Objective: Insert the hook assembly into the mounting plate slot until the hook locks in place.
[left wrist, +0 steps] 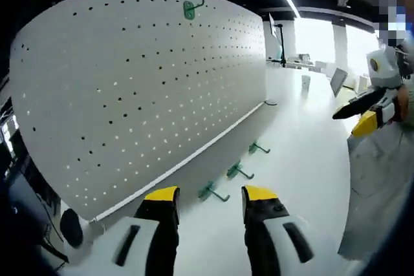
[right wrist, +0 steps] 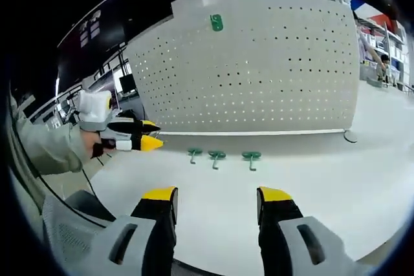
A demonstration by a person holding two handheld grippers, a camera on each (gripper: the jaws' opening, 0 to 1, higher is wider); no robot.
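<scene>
- Both my grippers, left gripper and right gripper, are hovering spread wide, gripping nothing.
- Three green hooks are lying on the table near the pegboard; one mounted hook is sitting up high.

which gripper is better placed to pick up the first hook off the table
Left, probably. The left gripper is open with the nearest green hook just beyond its tips. The right gripper, also open, sits farther back from the three hooks.

Green hooks, white hole-dotted pegboard, white table, yellow-tipped black tongs.
</scene>
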